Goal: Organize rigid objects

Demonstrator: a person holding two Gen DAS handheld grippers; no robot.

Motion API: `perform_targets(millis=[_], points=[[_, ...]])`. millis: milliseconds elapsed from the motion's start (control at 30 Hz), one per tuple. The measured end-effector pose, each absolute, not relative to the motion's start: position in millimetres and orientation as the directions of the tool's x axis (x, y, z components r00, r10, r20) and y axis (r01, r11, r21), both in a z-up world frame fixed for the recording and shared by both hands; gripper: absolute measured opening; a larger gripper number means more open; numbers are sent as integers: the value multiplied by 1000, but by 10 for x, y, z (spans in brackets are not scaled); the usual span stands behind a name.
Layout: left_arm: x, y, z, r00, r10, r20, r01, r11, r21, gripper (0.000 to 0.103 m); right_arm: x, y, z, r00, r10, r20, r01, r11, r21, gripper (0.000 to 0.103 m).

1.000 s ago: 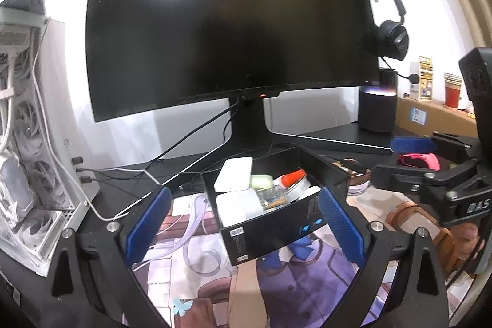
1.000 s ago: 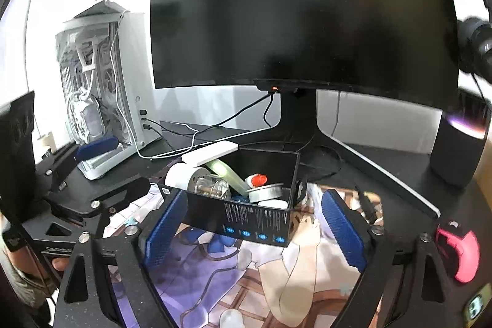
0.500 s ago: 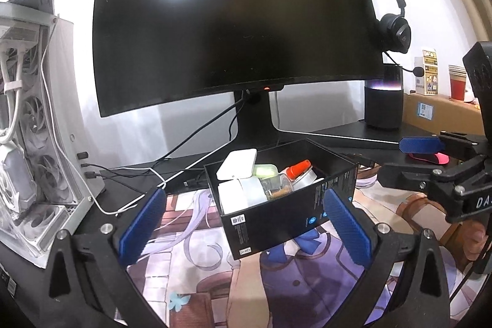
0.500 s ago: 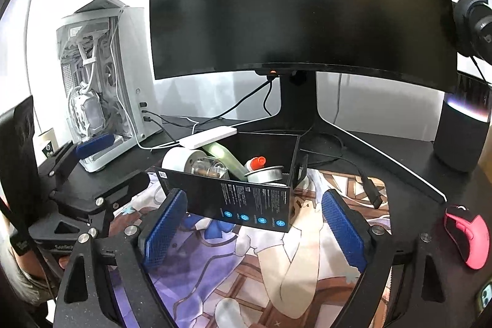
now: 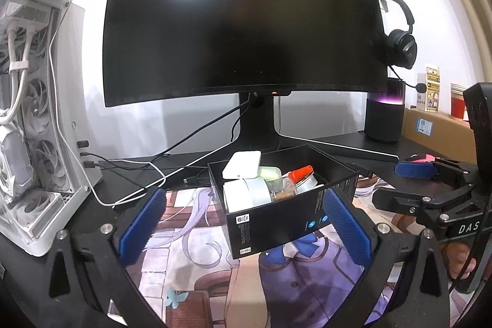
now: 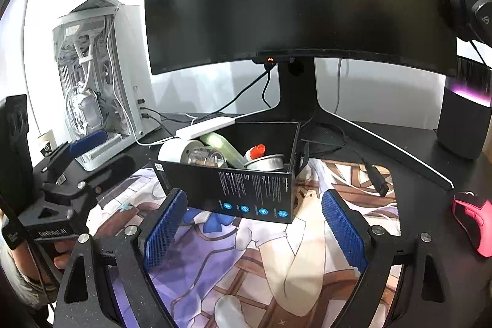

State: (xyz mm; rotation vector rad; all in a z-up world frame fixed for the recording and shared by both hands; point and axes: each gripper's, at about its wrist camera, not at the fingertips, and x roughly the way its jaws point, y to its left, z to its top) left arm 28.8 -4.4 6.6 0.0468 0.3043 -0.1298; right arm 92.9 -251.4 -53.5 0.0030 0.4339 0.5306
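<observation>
1. your left tongs stand wide open, blue pads spread to either side of the black box, with nothing pressed between them.
2. your right tongs are open too, and grip nothing; the box's printed long side faces them from just beyond the pads.
3. the black box sits on the printed mat that covers the middle of the dark surface, in front of the monitor's stand.
4. inside the box you can see a white roll, a clear jar, a pale green case, an orange-capped bottle and a metal tin, all packed close together.
5. a flat white device lies tilted across the box's far rim, part of it sticking out past the edge.
6. in the left wrist view your right tongs show at the right edge, with fingers of the hand holding them just visible below.
7. a white computer case stands to the left of the box, with cables trailing from it over the surface.
8. a dark speaker stands to the right, a headset hangs above it, and a pink mouse lies on the surface at the right of the mat.
</observation>
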Motion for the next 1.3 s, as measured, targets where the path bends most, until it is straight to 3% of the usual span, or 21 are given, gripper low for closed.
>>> perform_targets(millis=[400,767,1300], points=[[280,-48,63,946,-122,-302,135,991,21,103,876,-2462,-527,792,475,-384,-485,871,77,92],[298,-17,61,943,-127,-306,135,991,3,103,755,-2490,-473,813,500,-300,-505,861,67,98],[297,-20,54,942,-127,-310,132,991,-3,103,934,-2546,-527,783,507,-361,-489,860,147,100]])
